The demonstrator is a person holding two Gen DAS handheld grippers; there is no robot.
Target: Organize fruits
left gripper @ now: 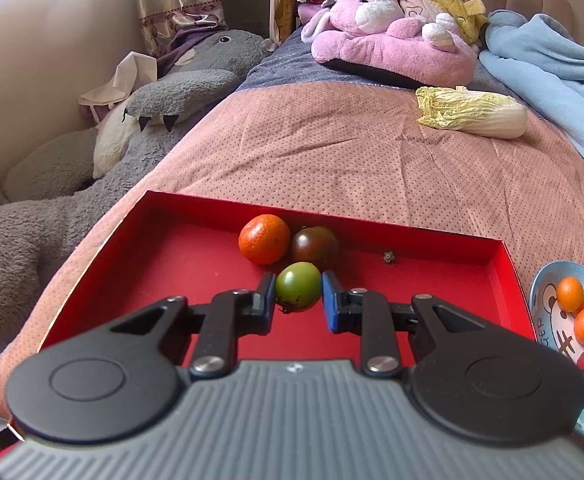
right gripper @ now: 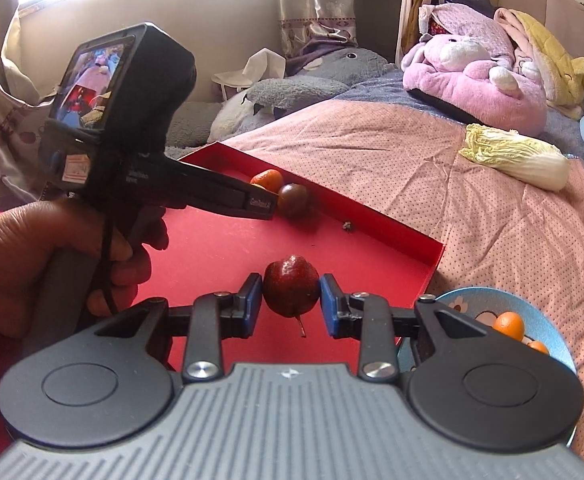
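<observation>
The green tomato (left gripper: pixel 298 291) sits clenched between the blue pads of the left gripper (left gripper: pixel 298 298), low over the floor of the red tray (left gripper: pixel 195 256) and just this side of two fruits already lying against the far wall: an orange mandarin (left gripper: pixel 264 239) and a dark tomato (left gripper: pixel 315 246), touching each other. Whether the green one already rests on the tray floor I cannot tell. It looks almost in contact with the dark tomato, so setting it down calls for little more than letting go; the open floor to the left of the trio is free if it needs room.

The right gripper (right gripper: pixel 291 300) grasps a dark red pear-shaped fruit (right gripper: pixel 290 290), stem pointing down toward the camera, its long axis running along the fingers. It hangs above the near part of the tray, nearer the tray's right corner than the cluster. The left tool, held in a person's hand (right gripper: pixel 55 256), crosses between this fruit and the far-wall group, so the direct line there is blocked; I would judge the right-hand floor the easier spot.

A small dark speck (left gripper: pixel 390 257) lies near the far wall. The blue bowl (left gripper: pixel 542 292) of remaining fruit stands just beside the tray's right edge. A napa cabbage (left gripper: pixel 472 111) lies well apart on the pink bedspread (left gripper: pixel 332 152).
</observation>
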